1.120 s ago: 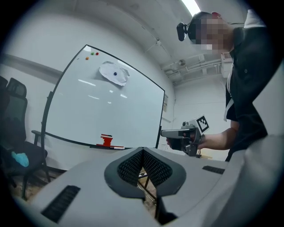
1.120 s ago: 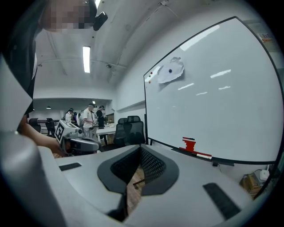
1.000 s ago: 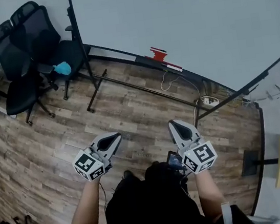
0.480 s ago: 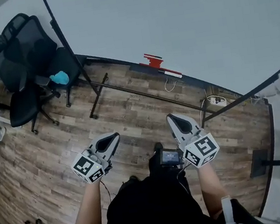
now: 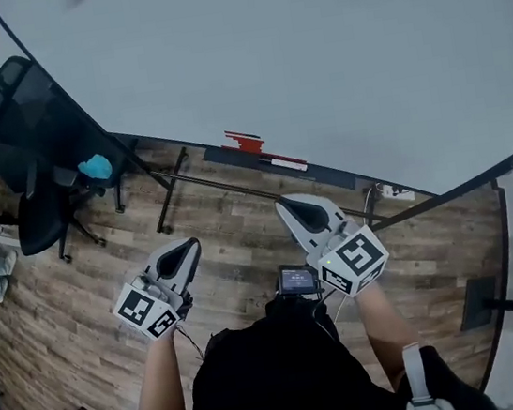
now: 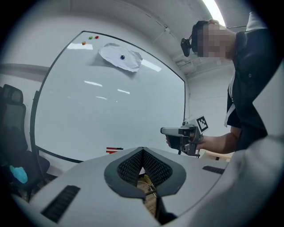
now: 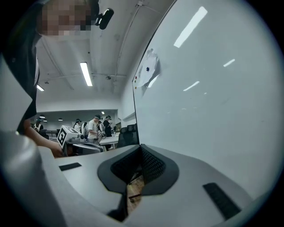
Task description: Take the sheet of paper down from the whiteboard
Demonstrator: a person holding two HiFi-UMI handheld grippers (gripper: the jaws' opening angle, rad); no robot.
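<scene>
**A:** What sits nearest?

**B:** The person's dark top, with a small screen at the chest. Just ahead are the left gripper and the right gripper, held side by side and apart. Both are aimed toward the whiteboard.

**A:** Are they gripping anything?

**B:** No. In each gripper view the two jaws meet at the tips, closed, with nothing between them. Only a slice of wood floor shows through the gap behind the tips.

**A:** And beyond the grippers?

**B:** More floor, then the board's stand. Red markers lie on the ledge along the board's bottom edge. Black office chairs stand left of the board's lower left corner, one with a teal thing on its seat. A white power strip lies on the floor by the bottom edge, toward its right end.

**A:** Where is the sheet of paper?

**B:** Up on the whiteboard, well apart from both grippers. It is crumpled and hangs just under the top edge, toward the upper left corner, pinned by a dark magnet at its middle. Small red and green magnets sit in that corner, just left of it.

**A:** Anything farther off?

**B:** In the right gripper view, past the board's left edge, people stand at desks under ceiling strip lights.
</scene>
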